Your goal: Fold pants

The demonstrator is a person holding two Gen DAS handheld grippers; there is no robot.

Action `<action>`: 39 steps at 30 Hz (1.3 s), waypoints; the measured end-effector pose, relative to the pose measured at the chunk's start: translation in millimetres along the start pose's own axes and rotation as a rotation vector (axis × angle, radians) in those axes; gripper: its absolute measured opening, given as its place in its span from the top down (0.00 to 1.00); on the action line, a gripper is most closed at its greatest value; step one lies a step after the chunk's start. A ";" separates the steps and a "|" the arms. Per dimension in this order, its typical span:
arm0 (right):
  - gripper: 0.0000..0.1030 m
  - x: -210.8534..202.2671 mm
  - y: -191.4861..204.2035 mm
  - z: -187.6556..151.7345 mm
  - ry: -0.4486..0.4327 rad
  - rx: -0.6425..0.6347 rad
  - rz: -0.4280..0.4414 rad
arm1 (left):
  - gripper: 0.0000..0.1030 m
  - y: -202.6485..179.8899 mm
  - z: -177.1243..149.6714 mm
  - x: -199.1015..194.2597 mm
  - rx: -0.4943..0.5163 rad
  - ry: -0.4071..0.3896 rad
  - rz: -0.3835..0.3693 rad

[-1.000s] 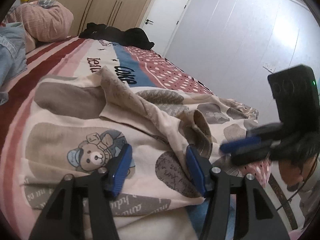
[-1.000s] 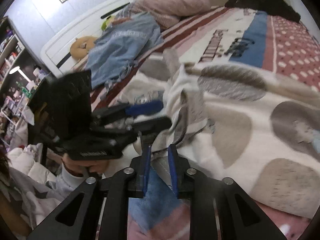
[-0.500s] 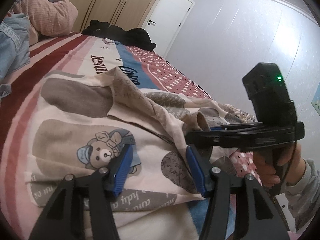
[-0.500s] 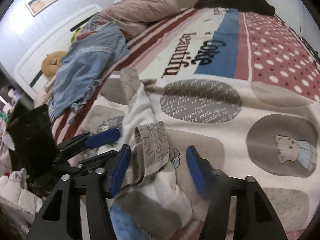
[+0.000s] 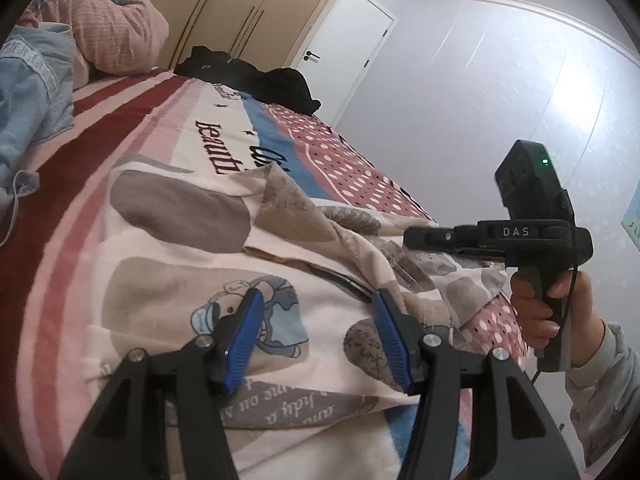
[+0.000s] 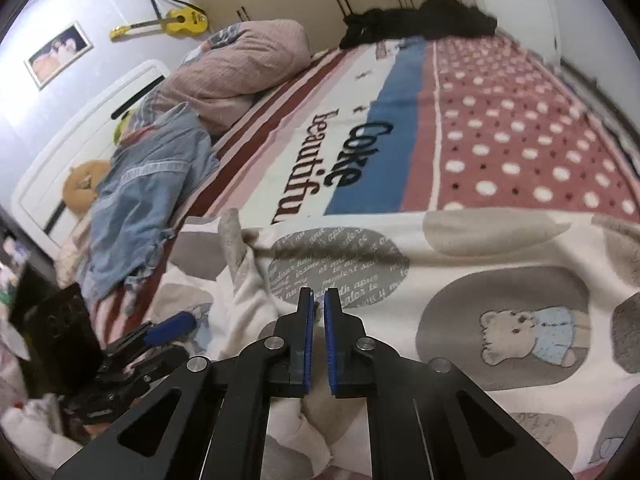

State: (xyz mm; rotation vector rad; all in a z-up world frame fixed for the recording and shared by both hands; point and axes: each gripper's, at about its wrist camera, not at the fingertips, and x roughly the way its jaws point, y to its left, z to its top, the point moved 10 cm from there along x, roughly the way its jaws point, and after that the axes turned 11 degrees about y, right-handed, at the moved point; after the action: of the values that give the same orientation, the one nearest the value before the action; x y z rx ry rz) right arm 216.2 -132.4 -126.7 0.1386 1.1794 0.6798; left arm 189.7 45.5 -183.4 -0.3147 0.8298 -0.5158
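Observation:
The pants [image 5: 180,280], cream with grey patches and teddy-bear prints, lie spread and rumpled across the near end of the bed [image 5: 120,128]. My left gripper [image 5: 316,336] hovers open low over them, blue pads apart, nothing pinched between them. My right gripper [image 6: 316,300] has its jaws together on a raised fold of the pants [image 6: 480,280]. Bunched cloth shows under its fingers. In the left wrist view the right gripper [image 5: 412,236] sits level at the right, held by a hand, with fabric rising to it. The left gripper [image 6: 176,340] shows at the lower left of the right wrist view.
A blue denim jacket [image 6: 148,192] and a pink pillow [image 6: 240,68] lie near the headboard. Dark clothes [image 6: 420,20] are heaped at the bed's far side. A yellow guitar [image 6: 172,24] hangs on the wall. A white door [image 5: 344,40] stands beyond the bed.
The right gripper's jaws, wide around a raised fold half a second ago, have come together on it, and it has shifted sideways. The left gripper has stayed open in place.

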 end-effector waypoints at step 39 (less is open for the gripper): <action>0.99 10.9 10.6 14.2 -0.077 0.013 -0.035 | 0.49 18.7 2.9 -8.9 -0.025 -0.039 0.012</action>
State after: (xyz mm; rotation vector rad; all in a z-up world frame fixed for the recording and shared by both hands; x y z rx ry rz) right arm 226.6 -114.5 -125.1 0.1532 1.1100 0.6311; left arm 192.7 66.1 -184.6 -0.3412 0.8008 -0.4869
